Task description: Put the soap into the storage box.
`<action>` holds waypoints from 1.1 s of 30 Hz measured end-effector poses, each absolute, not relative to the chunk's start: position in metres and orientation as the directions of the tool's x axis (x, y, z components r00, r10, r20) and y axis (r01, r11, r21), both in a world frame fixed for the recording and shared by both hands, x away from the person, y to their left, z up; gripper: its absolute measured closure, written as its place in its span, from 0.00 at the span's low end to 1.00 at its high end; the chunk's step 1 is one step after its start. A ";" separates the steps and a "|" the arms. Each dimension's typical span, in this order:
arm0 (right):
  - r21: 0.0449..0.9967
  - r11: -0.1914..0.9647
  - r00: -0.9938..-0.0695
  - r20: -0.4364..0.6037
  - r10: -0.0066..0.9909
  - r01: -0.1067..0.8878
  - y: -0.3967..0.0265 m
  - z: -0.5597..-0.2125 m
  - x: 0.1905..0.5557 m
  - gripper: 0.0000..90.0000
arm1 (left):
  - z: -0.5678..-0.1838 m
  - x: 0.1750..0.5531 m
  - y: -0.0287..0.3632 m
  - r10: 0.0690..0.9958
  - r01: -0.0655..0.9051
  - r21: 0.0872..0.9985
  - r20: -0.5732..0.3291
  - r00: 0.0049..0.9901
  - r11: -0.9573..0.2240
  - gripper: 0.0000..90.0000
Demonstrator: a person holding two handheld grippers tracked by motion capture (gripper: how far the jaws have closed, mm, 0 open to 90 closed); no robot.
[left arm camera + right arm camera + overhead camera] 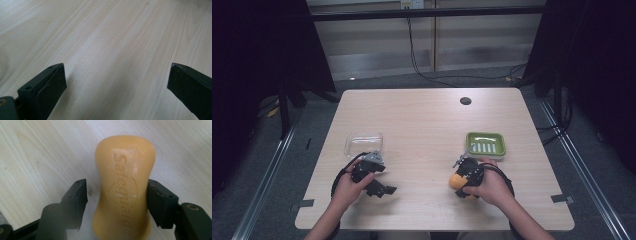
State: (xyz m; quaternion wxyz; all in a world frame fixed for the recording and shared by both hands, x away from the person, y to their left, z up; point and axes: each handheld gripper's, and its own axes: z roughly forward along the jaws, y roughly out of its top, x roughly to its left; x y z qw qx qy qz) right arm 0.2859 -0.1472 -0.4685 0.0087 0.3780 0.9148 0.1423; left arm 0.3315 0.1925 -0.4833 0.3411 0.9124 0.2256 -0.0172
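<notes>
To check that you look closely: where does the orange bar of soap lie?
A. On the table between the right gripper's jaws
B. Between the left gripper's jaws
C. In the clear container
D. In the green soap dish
A: the right gripper view shows the soap lying on the table, with the right gripper astride it and one jaw apart from it.

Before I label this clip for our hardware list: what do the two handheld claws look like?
Both are black. The left claw trails a looping black cable and carries a grey plate on top. The right claw has blocky black fingers with small screw holes and a brass-coloured fastener; bare forearms, no sleeves.
</notes>
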 end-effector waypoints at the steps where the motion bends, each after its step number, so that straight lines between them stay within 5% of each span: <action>1: 0.267 0.674 -0.714 0.092 0.694 0.689 -0.147 -0.468 0.286 0.41 | -0.483 0.331 0.193 0.400 0.423 0.615 -0.185 0.898 -0.666 0.02; 17: 0.195 0.665 -0.683 0.038 0.730 0.721 -0.140 -0.469 0.287 0.52 | -0.482 0.330 0.192 0.410 0.433 0.606 -0.186 0.893 -0.667 0.02; 33: 0.163 0.640 -0.660 0.138 0.739 0.751 -0.154 -0.462 0.292 0.55 | -0.481 0.331 0.193 0.422 0.427 0.598 -0.159 0.893 -0.679 0.02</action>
